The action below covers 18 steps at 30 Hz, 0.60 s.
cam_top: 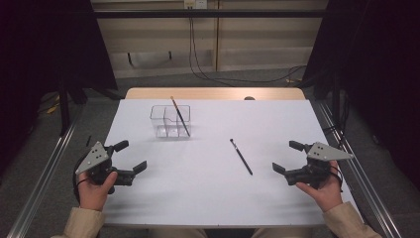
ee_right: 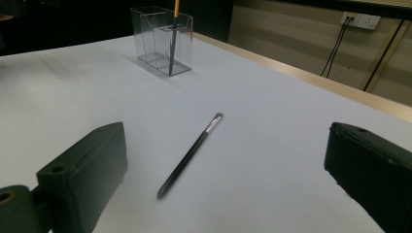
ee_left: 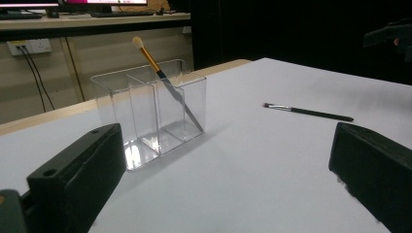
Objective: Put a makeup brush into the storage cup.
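Note:
A clear plastic organizer (cam_top: 170,121) (ee_left: 145,111) (ee_right: 161,39) with compartments stands on the white table (cam_top: 208,188), left of centre toward the back. A makeup brush (cam_top: 180,116) (ee_left: 165,80) (ee_right: 174,36) with an orange and black handle leans in its right-hand compartment, bristles up. A thin black brush (cam_top: 241,156) (ee_left: 308,112) (ee_right: 190,154) lies flat on the table right of centre. My left gripper (cam_top: 131,155) (ee_left: 228,189) rests open at the front left, empty. My right gripper (cam_top: 286,155) (ee_right: 223,189) rests open at the front right, its jaws either side of the black brush's near end but well short of it.
The table's wooden far edge (cam_top: 213,93) shows beyond the white top. Metal rails (cam_top: 44,168) run along both sides of the table. Cables (cam_top: 208,74) hang from a wall socket at the back.

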Each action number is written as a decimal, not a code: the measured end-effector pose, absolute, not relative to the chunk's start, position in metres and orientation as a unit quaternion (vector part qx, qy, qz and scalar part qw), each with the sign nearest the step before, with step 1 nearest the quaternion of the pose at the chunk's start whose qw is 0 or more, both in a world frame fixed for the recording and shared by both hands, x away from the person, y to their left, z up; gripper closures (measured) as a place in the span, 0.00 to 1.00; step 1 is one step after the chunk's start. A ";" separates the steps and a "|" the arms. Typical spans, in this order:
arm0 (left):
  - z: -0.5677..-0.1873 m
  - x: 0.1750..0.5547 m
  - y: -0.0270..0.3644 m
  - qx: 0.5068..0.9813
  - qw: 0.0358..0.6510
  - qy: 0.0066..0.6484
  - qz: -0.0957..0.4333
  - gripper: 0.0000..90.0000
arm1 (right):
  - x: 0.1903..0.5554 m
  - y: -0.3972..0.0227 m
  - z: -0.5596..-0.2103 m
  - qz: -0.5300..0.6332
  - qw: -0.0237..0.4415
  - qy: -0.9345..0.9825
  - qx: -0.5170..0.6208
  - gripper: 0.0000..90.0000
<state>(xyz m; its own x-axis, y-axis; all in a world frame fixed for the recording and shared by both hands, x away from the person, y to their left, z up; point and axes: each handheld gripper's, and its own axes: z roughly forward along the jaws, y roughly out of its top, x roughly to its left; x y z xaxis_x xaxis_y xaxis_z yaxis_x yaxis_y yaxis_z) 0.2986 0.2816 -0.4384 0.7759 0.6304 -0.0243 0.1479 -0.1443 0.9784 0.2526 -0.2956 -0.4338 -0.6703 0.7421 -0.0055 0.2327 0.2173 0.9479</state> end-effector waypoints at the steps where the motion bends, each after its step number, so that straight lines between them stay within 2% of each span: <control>1: -0.439 0.299 0.282 0.729 0.597 0.268 0.202 0.00 | 0.253 -0.296 -0.434 0.532 0.240 0.743 0.329 0.02; 18: -0.441 0.299 0.279 0.734 0.595 0.260 0.200 0.00 | 0.266 -0.278 -0.434 0.534 0.225 0.743 0.335 0.01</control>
